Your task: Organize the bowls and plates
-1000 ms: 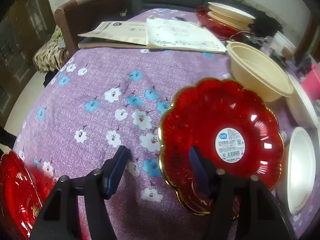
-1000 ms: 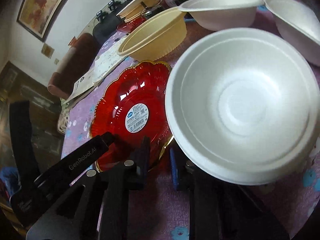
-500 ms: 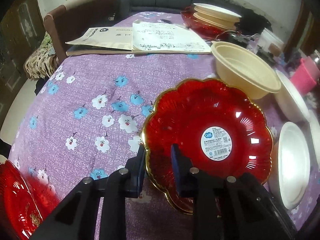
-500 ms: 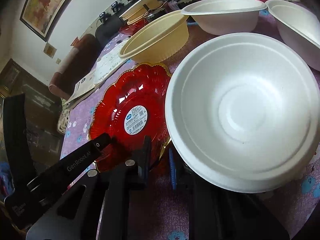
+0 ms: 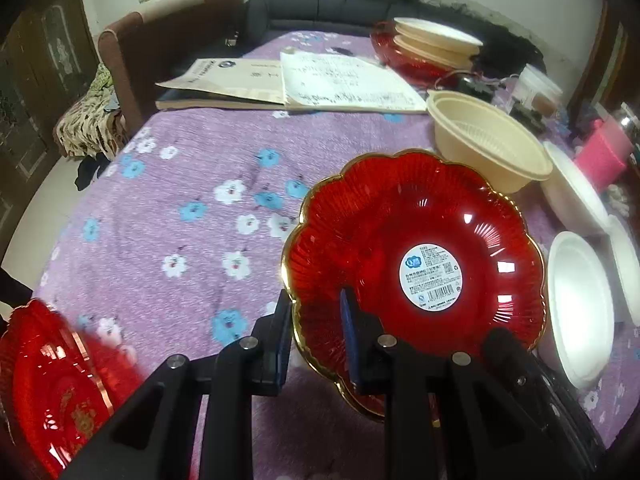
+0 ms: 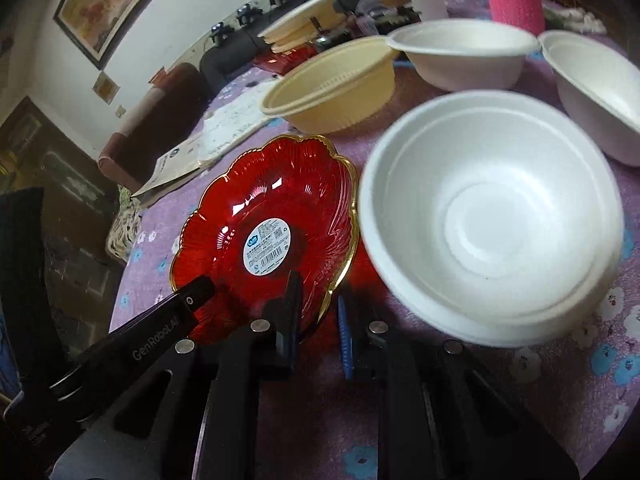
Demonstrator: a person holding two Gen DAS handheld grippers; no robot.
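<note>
Left hand-held gripper: jaws just closed, now clamped on near rim of red scalloped plate; plate on purple floral bench, labelled centre facing up. Right hand-held gripper: jaws narrow; whether they pinch near rim of white bowl cannot tell. White bowl just right of plate. Cream bowl behind.

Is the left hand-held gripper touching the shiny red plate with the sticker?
Touching. In the left wrist view the left hand-held gripper has just closed its jaws on the gold rim of the red plate, one finger on each side.
</note>
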